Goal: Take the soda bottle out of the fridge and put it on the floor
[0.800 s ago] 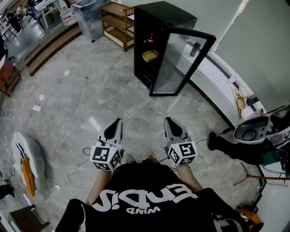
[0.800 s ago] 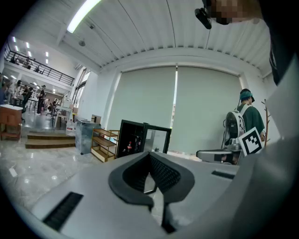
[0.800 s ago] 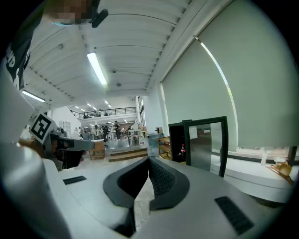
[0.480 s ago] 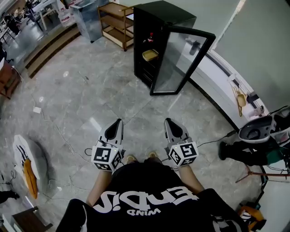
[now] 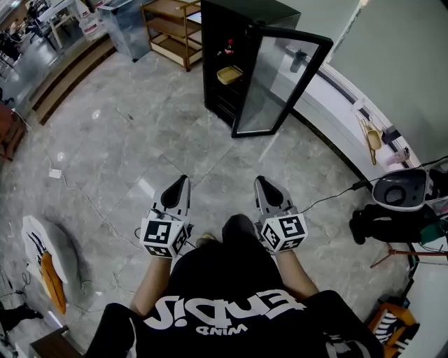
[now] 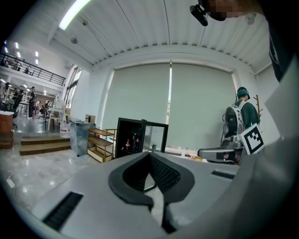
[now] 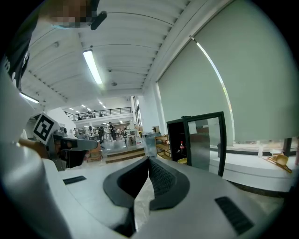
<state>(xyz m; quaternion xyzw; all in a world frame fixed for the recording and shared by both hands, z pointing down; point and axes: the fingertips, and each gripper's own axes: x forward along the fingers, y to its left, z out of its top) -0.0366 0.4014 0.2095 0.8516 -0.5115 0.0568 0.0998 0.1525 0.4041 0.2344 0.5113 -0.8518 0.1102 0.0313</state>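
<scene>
Marble floor [image 5: 133, 133] ahead; upright soda bottle [image 5: 228, 47] stands in fridge [image 5: 213, 77] well beyond left gripper [image 5: 183, 180] and right gripper [image 5: 260, 180], both clenched empty.

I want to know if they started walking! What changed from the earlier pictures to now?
The person's knee has swung forward between the left tool and right tool, a step toward the fridge. Nothing was grabbed or let go. Both tools stayed shut and empty, and the fridge door stayed open.
</scene>
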